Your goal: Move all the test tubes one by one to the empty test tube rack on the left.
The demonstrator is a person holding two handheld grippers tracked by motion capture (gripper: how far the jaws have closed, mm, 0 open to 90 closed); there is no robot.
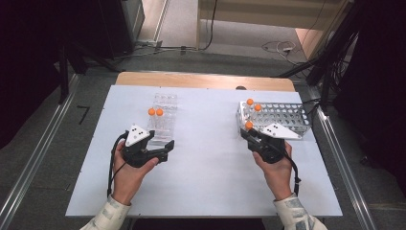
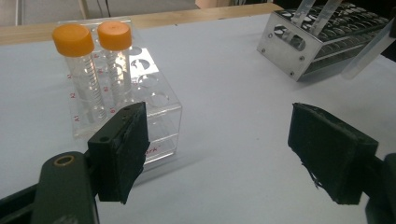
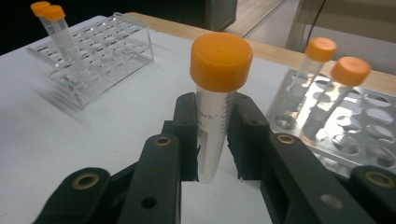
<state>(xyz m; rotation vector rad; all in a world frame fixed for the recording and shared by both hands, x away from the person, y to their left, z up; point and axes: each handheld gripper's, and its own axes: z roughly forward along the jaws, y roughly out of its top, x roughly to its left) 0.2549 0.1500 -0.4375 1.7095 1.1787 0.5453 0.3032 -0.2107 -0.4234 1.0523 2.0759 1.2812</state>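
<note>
High view: the right tool (image 1: 250,134) at centre right grips a tube (image 1: 249,125), apparently just beside the metal rack (image 1: 287,116). Left gripper view: the left tool (image 2: 219,149) is released, near the clear rack (image 2: 159,100). Right gripper view: the tube (image 3: 215,116) stands upright at frame centre, clenched.

The high view looked forward and down from above the person's side, taking in the whole surface (image 1: 206,187) from a distance. The left gripper view sat low and close behind its own jaws, facing the clear rack (image 2: 140,93) nearby and the metal rack (image 2: 299,51) farther off. The right gripper view, equally low, faced the metal rack (image 3: 345,135) closely, the clear rack (image 3: 102,51) beyond; all three views shared both racks
</note>
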